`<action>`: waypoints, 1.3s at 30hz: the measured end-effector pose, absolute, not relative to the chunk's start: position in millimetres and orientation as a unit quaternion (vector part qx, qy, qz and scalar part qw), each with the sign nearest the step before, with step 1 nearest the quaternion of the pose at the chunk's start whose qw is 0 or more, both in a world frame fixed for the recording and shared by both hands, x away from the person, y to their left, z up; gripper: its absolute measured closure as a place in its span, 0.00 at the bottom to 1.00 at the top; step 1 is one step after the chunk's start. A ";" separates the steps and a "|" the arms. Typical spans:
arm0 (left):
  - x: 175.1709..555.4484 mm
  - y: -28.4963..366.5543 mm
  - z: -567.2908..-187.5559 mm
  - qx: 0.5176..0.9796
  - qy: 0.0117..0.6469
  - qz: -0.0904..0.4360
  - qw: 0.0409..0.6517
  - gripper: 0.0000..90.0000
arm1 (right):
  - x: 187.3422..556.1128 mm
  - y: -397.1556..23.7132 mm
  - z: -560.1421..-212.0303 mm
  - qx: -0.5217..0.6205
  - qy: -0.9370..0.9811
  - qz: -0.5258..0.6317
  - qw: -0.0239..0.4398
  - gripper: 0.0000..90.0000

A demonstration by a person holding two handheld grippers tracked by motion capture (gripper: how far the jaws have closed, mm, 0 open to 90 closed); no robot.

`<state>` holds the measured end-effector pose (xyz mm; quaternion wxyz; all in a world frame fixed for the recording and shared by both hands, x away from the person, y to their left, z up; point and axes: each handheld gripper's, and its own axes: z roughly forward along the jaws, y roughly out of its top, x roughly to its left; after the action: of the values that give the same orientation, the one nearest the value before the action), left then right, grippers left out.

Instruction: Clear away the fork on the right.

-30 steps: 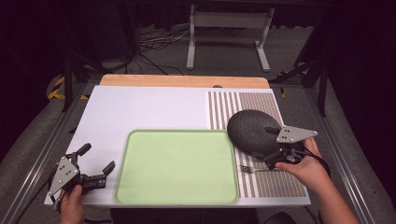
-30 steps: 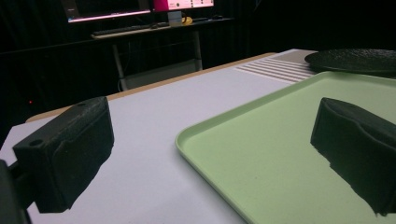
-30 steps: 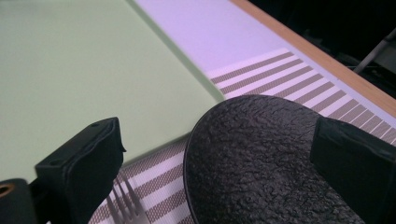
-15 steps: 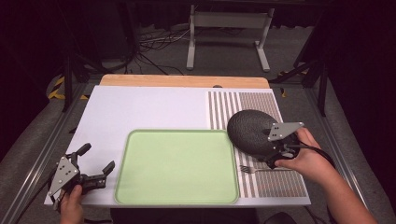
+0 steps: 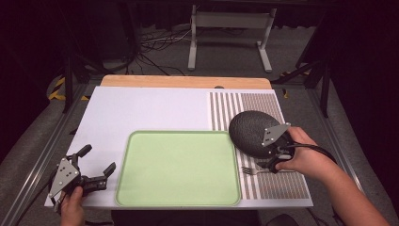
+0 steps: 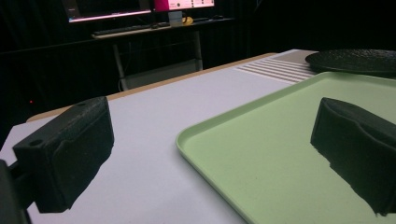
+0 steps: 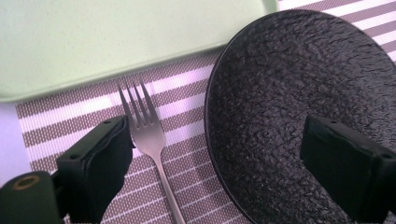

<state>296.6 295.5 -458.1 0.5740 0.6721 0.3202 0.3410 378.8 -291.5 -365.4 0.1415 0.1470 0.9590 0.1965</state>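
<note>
A dark textured plate [image 5: 249, 132] lies on the striped placemat [image 5: 282, 186] at the right, beside the green tray [image 5: 179, 167]. A metal fork [image 5: 254, 170] lies on the mat just in front of the plate. My right gripper [image 5: 274, 154] hangs over the plate's near right rim, open. In the right gripper view its gripper [image 7: 219, 137] straddles the fork [image 7: 149, 135] and the plate's edge [image 7: 303, 102], touching neither. My left gripper [image 5: 98, 159] rests open at the table's front left, beside the tray. In the left gripper view its gripper [image 6: 210, 130] holds nothing, and the tray [image 6: 280, 140] lies ahead.
The white table top [image 5: 150, 110] stretches behind the tray. A wooden strip [image 5: 183, 81] runs along the far edge. Beyond it stands a metal stand [image 5: 230, 28] with cables on the floor. Metal frame rails [image 5: 47, 141] flank the table.
My right gripper has moved left and a little forward, from the plate's right side to over its near rim above the fork. The left gripper has stayed still.
</note>
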 end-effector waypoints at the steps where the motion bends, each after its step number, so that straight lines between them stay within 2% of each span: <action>1: 296.7 295.5 -458.2 0.672 0.320 0.341 0.574 0.00 | 379.3 -290.9 -365.6 0.142 0.961 0.191 0.138 0.11; 14: 296.8 295.3 -458.2 0.674 0.320 0.340 0.573 0.00 | 380.0 -281.8 -377.5 0.106 0.984 0.118 0.082 0.15; 28: 296.9 295.4 -458.2 0.674 0.320 0.340 0.573 0.00 | 382.3 -278.9 -388.7 0.081 0.992 0.074 0.061 0.20; 35: 296.9 295.3 -458.2 0.674 0.320 0.340 0.573 0.00 | 379.4 -275.3 -395.8 0.075 0.993 0.076 0.045 0.27; 38: 297.0 295.5 -458.2 0.674 0.320 0.340 0.573 0.00 | 378.4 -274.8 -400.1 0.073 0.994 0.068 0.033 0.37; 39: 297.1 295.5 -458.2 0.674 0.320 0.340 0.572 0.00 | 378.3 -274.6 -401.6 0.071 0.995 0.065 0.031 0.43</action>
<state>297.1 295.5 -458.2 0.5724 0.6742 0.3200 0.3397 378.3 -274.6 -401.6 0.0308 0.0712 0.9949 0.0646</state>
